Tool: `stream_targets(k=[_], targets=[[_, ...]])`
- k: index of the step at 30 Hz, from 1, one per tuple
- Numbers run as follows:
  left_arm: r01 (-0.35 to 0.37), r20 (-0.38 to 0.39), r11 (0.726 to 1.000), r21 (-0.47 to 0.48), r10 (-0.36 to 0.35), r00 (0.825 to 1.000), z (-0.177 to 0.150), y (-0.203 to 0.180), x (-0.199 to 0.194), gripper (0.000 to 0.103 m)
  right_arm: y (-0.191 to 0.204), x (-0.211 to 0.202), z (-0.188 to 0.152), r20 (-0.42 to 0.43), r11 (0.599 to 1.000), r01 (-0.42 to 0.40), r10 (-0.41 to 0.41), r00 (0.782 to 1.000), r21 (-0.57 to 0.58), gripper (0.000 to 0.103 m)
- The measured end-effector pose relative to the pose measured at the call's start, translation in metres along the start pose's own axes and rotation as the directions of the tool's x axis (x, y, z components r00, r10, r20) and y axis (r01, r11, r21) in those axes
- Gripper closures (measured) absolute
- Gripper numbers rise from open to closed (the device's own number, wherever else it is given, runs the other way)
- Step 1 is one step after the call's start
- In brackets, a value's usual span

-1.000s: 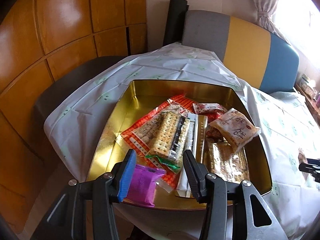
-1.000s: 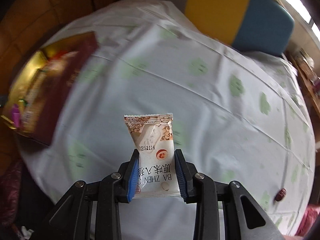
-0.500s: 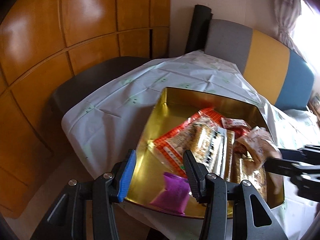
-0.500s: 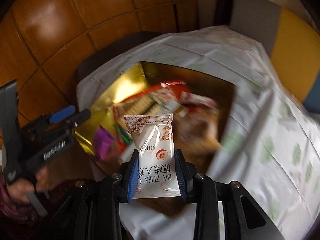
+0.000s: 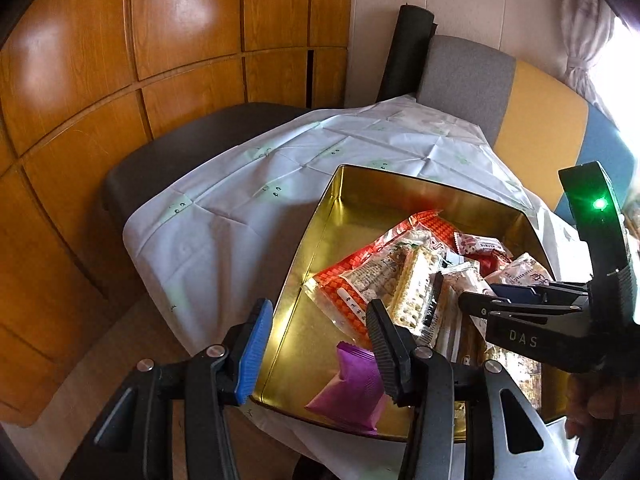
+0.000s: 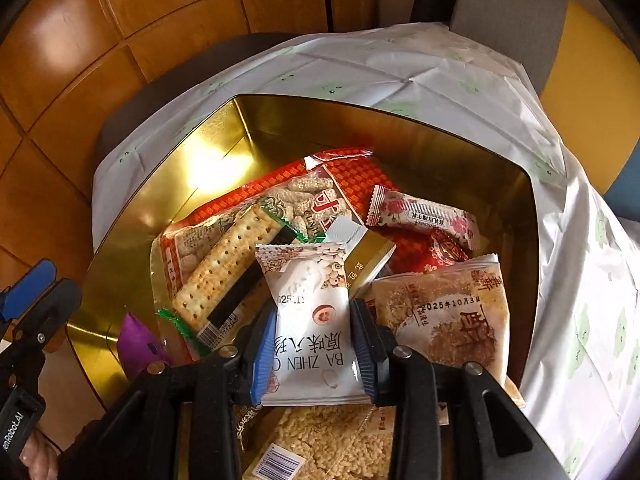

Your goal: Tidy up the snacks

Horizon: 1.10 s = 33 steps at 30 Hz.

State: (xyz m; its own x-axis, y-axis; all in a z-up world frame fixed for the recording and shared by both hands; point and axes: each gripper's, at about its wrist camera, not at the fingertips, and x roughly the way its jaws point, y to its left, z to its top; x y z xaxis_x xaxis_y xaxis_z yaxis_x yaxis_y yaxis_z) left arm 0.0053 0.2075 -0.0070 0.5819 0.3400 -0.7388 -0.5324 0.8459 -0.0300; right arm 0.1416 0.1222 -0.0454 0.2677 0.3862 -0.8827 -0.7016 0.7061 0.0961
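The right gripper (image 6: 314, 344) has its fingers (image 6: 264, 350) closed on the lower half of a small white snack packet (image 6: 310, 312), one pad on each side edge. The jaws have just been opening a touch, with the packet between them and, as far as I can see, not let go. The packet hangs over the middle of the gold tin (image 6: 472, 160), above the cracker sleeve (image 6: 228, 268) and just beside a beige rice-cake pack (image 6: 444, 320). A big red-checked bag (image 6: 320, 184), a small pink-and-white bar (image 6: 420, 212) and a purple sachet (image 6: 138, 340) already lie in the tin.

The left gripper (image 5: 316, 348) holds nothing; its fingers (image 5: 254, 350) stand apart over the near corner of the tin, above the purple sachet.

What could go wrong: the pile is heaped and uneven, so a packet dropped from here may slide off the slanted cracker sleeve or perch on top instead of settling flat. The two grippers are also close over the same tin, and a careless swing could knock one against the other.

Both point steeply down into the tin, the right one the steeper, reaching in from the side where the bench (image 6: 560, 280) under its white cloth lies bare. A bit of the person's hand (image 6: 36, 456) shows behind the left tool.
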Motion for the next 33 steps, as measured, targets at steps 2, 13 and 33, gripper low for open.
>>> stream_targets(k=[2,13,33], targets=[[-0.004,0.007,1.000,0.002,0.004,1.000,0.000,-0.001,-0.001,0.054,-0.001,-0.001,-0.001,0.005,1.000,0.000,0.000,1.000,0.002,0.065],[-0.005,0.025,1.000,0.026,0.004,1.000,-0.002,-0.009,-0.009,0.053,0.004,-0.041,-0.017,0.128,0.999,0.021,-0.025,0.991,0.034,0.053],[0.103,0.104,0.984,0.145,-0.118,0.988,-0.043,-0.067,-0.057,0.039,-0.023,-0.111,-0.127,0.296,0.918,0.257,-0.346,0.890,0.300,0.053]])
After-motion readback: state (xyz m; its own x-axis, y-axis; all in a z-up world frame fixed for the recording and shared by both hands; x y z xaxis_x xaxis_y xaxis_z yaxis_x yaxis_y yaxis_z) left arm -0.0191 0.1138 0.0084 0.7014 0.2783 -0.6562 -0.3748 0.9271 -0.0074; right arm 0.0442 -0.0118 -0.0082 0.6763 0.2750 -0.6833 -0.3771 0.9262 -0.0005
